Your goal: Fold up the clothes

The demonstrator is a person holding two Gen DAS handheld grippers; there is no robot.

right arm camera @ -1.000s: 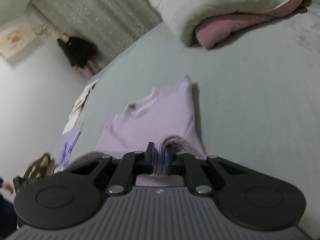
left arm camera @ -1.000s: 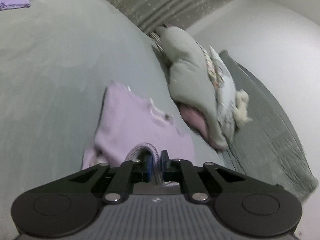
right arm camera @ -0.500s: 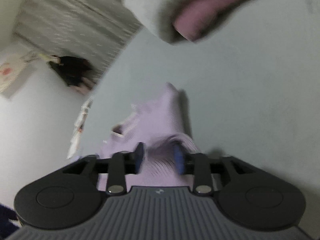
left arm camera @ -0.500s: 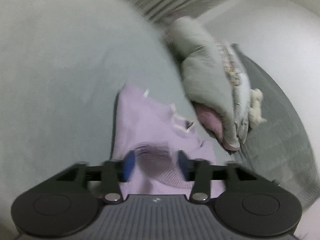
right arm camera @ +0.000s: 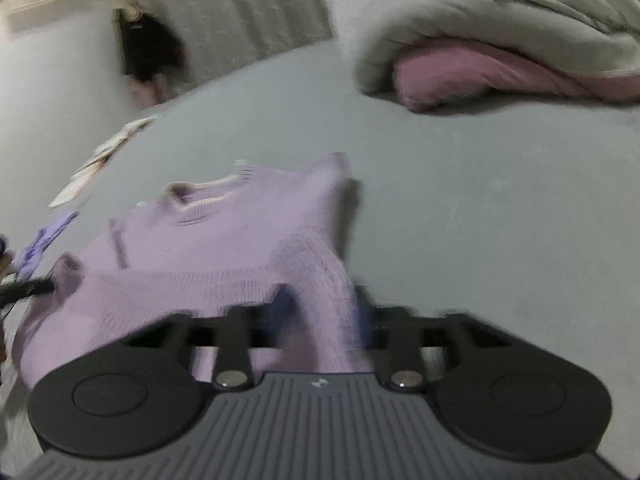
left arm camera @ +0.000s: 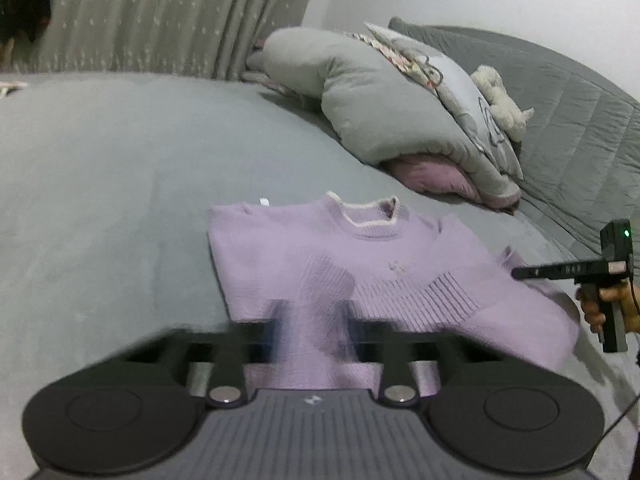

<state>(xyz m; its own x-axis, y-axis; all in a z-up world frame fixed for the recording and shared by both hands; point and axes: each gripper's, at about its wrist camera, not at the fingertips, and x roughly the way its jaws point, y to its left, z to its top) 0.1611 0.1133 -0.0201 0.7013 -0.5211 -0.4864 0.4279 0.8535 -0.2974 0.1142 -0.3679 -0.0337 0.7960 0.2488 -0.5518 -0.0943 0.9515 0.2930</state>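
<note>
A lilac knit sweater (left arm camera: 304, 256) lies folded on the grey bed (left arm camera: 100, 184), collar toward the pillows, ribbed hem turned up across its chest. My left gripper (left arm camera: 312, 320) is open, its jaws apart over the sweater's near edge, holding nothing. My right gripper (right arm camera: 320, 312) is open too, over the sweater (right arm camera: 224, 232) at its near right side. The right gripper also shows in the left wrist view (left arm camera: 520, 273) at the sweater's right edge. The left gripper's tip shows in the right wrist view (right arm camera: 40, 286) at the sweater's left edge.
A grey quilt over a pink one (left arm camera: 400, 120) lies piled beyond the sweater, with a white plush toy (left arm camera: 502, 100) on it. Curtains (left arm camera: 160, 16) hang behind the bed. Papers (right arm camera: 96, 156) and another purple garment (right arm camera: 40, 244) lie at the bed's left.
Both grippers have opened and let go of the sweater's ribbed hem, which now lies on the sweater. Both have drawn back and swung level.
</note>
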